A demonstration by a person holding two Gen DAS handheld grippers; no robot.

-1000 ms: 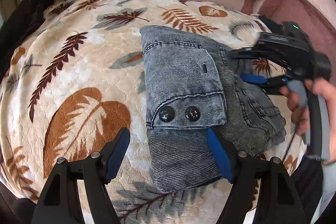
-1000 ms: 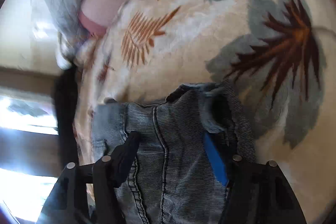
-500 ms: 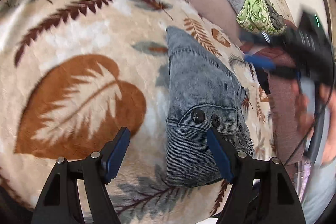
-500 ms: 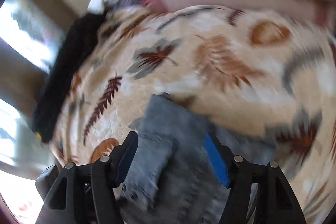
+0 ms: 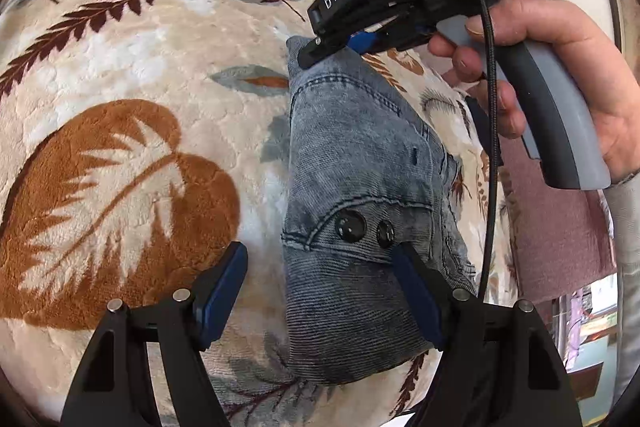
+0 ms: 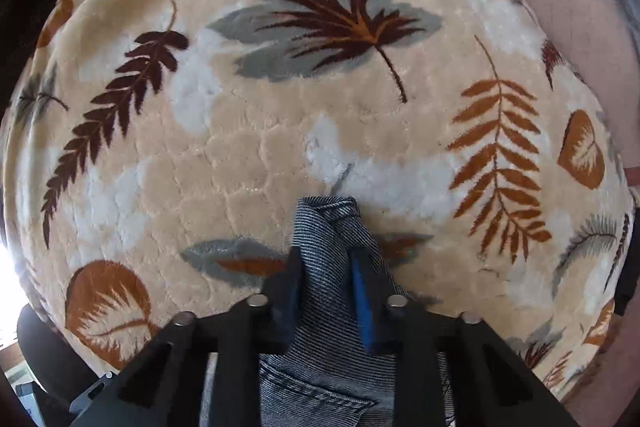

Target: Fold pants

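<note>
Grey denim pants (image 5: 360, 147) lie folded into a narrow bundle on a leaf-patterned blanket (image 5: 120, 187), a flap with two black buttons (image 5: 362, 227) on top. My left gripper (image 5: 318, 259) hangs open over the near end, its right finger on the denim and its left over the blanket. A hand (image 5: 560, 75) holds my right gripper (image 5: 320, 51) down on the far corner. In the right wrist view its jaws (image 6: 326, 279) are closing, and the bunched corner of the pants (image 6: 324, 219) is pinched between the pads.
The blanket (image 6: 280, 127) spreads wide around the pants. A pink cushion (image 5: 560, 235) runs along the right side and the far edge. A black cable (image 5: 490, 147) hangs from the right gripper's handle over the pants' right edge.
The right gripper left the pants' right side, swung to their far corner and closed on it. The left gripper's view rolled and drew a little closer to the near end.
</note>
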